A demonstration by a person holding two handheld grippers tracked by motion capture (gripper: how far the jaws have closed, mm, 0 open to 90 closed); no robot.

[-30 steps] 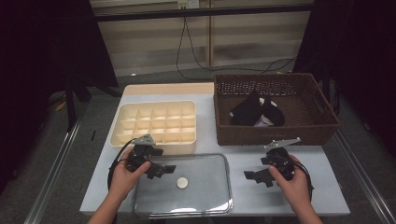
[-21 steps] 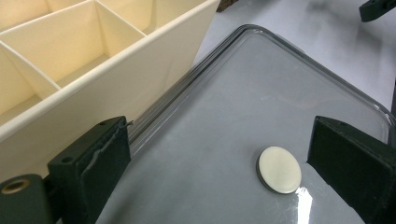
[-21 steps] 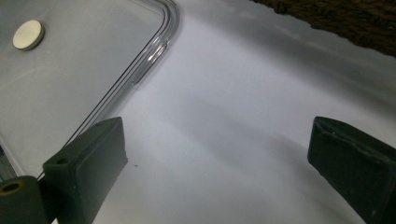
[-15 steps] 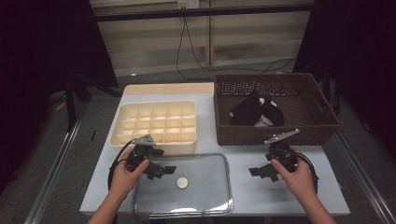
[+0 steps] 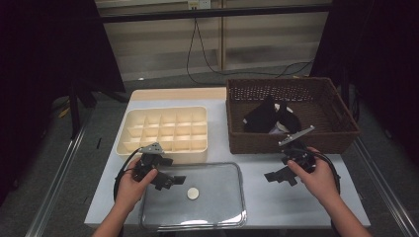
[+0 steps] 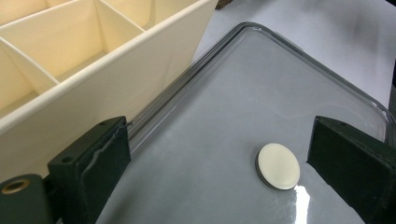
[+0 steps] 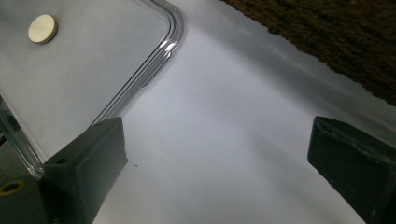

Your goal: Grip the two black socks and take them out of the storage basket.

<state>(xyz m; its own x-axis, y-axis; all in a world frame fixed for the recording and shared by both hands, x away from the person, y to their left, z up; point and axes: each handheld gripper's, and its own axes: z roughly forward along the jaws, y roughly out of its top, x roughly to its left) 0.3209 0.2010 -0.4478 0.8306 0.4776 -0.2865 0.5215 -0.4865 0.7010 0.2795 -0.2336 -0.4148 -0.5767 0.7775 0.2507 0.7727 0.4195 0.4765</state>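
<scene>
A clear plastic lid (image 5: 197,207) with a round cream knob (image 5: 193,193) lies flat at the table's front. My left gripper (image 5: 170,180) hovers open over the lid's left part, jaws wide, with the knob (image 6: 279,166) lying between them near the right jaw. A cream divided organizer box (image 5: 165,132) stands just behind it. My right gripper (image 5: 278,176) is open over bare table, right of the lid's corner (image 7: 163,42) and in front of the wicker basket (image 5: 291,140). Nothing is held in either gripper.
The brown wicker basket at the back right holds black cloth items (image 5: 269,117). The table's grey top (image 5: 262,195) shows between lid and basket. Metal rails (image 5: 54,182) run along both table sides. Cables (image 5: 197,39) hang at the back wall.
My right gripper has drifted slightly right and back toward the basket's front. The left gripper has stayed over the lid.
</scene>
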